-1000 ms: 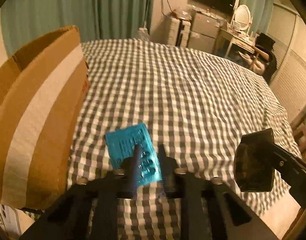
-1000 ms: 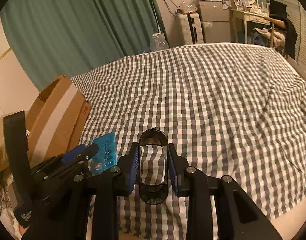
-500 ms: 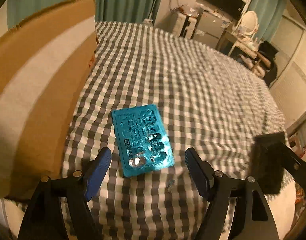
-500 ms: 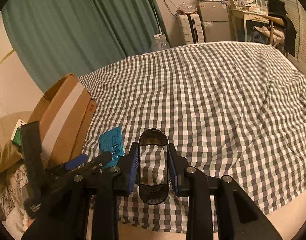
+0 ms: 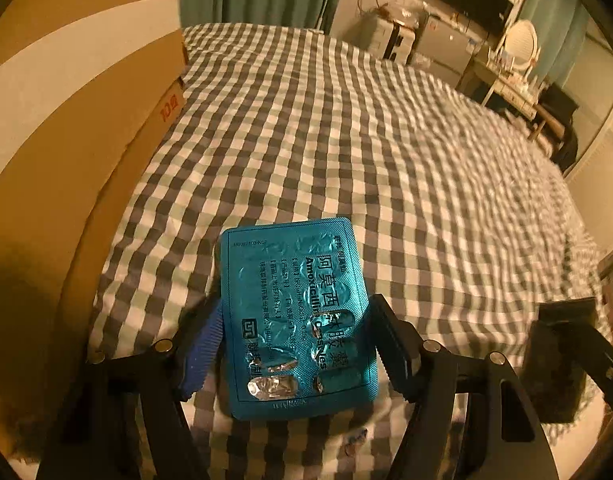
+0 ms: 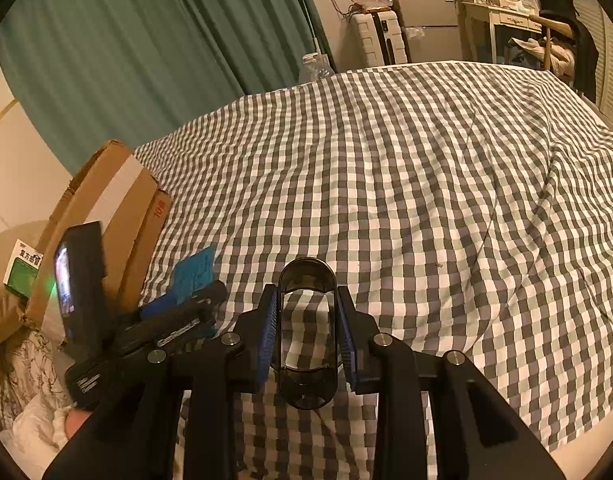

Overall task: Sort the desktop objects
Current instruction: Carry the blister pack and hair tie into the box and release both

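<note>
Working over the checkered bed (image 5: 386, 140), I see the cardboard box (image 5: 66, 120) filling the left of the left wrist view, probably the sorting bin. My left claw (image 5: 290, 344) straddles the teal blister pack (image 5: 298, 320) lying flat at lower centre, jaws closing, pads not yet pressing. Its foil is crinkled, several pockets burst. My right claw (image 6: 306, 336) clamps a dark oval holder (image 6: 306, 332), likely next to be sorted.

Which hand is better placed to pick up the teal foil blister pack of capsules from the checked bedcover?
The left. Its tongs straddle the teal foil blister pack and are closing on it. The right tongs are already shut on a dark oval clear-walled container.
</note>
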{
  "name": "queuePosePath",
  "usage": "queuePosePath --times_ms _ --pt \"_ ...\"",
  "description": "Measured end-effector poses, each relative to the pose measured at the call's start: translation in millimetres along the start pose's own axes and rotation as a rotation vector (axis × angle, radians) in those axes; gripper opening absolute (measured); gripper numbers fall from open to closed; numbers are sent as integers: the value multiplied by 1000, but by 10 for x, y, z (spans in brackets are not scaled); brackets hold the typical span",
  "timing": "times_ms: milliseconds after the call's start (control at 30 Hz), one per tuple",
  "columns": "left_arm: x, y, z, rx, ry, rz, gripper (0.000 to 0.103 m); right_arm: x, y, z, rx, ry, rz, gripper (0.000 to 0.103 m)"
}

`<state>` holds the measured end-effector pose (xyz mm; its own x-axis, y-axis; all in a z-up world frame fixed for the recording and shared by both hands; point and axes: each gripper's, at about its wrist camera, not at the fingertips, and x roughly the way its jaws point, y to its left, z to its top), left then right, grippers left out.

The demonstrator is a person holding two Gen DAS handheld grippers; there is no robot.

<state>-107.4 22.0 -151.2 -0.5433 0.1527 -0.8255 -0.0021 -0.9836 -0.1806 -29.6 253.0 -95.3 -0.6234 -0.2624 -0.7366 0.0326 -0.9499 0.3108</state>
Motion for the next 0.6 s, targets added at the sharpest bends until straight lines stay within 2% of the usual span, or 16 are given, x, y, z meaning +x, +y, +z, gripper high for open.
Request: queuePosePath --times_ms 167,333,433,600 --pt "-286 -32 -14 6 -38 -44 72 -165 109 13 -27 -27 -8 27" --pt "-910 -16 247 10 -153 -111 72 -566 456 210 -74 -115 19 27" --pt "-1398 134 524 23 -235 -110 72 -786 774 346 -109 -165 68 27" --pt "-1942 600 953 62 -297 -50 72 -979 1548 565 -191 -204 199 27"
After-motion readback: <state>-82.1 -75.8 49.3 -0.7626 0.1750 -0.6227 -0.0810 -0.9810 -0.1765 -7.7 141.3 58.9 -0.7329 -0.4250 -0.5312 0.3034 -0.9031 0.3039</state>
